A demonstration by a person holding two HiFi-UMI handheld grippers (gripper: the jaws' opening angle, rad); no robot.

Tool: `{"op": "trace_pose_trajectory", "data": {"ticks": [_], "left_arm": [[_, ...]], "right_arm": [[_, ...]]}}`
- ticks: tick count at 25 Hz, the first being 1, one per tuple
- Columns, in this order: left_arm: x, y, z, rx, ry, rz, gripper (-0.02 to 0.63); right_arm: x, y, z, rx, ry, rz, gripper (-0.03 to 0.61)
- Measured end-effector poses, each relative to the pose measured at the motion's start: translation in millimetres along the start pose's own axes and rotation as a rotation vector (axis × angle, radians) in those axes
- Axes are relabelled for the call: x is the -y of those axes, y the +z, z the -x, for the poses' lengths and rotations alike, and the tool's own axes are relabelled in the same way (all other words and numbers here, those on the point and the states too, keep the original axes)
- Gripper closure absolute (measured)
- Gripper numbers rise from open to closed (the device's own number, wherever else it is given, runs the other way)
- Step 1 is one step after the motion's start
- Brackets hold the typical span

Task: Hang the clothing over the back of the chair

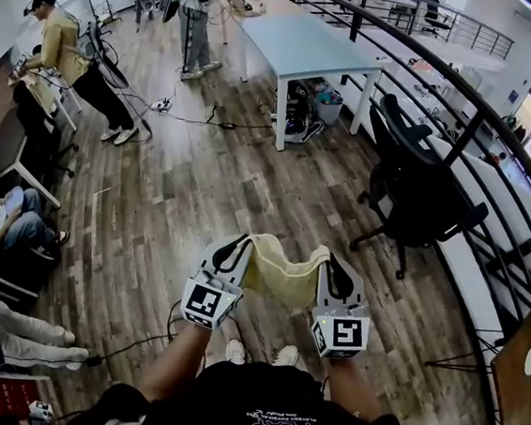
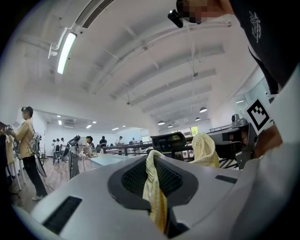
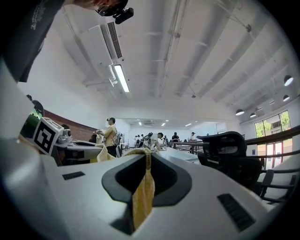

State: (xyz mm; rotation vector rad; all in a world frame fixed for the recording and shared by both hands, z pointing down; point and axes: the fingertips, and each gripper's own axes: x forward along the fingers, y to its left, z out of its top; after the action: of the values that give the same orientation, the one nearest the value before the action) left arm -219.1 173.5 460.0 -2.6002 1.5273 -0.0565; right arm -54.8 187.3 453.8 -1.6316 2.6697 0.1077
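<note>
One broad floor of brown wooden planks (image 1: 182, 198) is spread beneath the scene, and a pale rectangular table (image 1: 302, 46) on white legs is set at its far side. Next in size, a black high-backed office chair on castors (image 1: 417, 190) is found far and to the right of the person, well apart from both tools.

A soft pale yellow knitted garment (image 1: 283, 273) is held up in the air near the person. It is stretched as a sagging band whose long axis runs left to right. Its left end is pinched between the closed jaws of the grey hand-held left gripper (image 1: 239, 249), and its right end is clamped the same way in the matching right gripper (image 1: 333, 272). Both are pointed level.

The chair is judged to lie ahead and rightward of the cloth, so the right gripper is the nearer one. The band would have to be carried forward and to the right before it could be laid across the chair's back.
</note>
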Motion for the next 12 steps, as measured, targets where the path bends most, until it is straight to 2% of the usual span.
{"op": "trace_pose_trajectory", "data": {"ticks": [7, 12], "left_arm": [[19, -1, -13, -0.019, 0.015, -0.019, 0.577], [24, 4, -27, -0.015, 0.024, 0.001, 0.577]], "right_arm": [[21, -2, 6, -0.003, 0.031, 0.014, 0.537], [35, 1, 4, 0.003, 0.035, 0.036, 0.537]]}}
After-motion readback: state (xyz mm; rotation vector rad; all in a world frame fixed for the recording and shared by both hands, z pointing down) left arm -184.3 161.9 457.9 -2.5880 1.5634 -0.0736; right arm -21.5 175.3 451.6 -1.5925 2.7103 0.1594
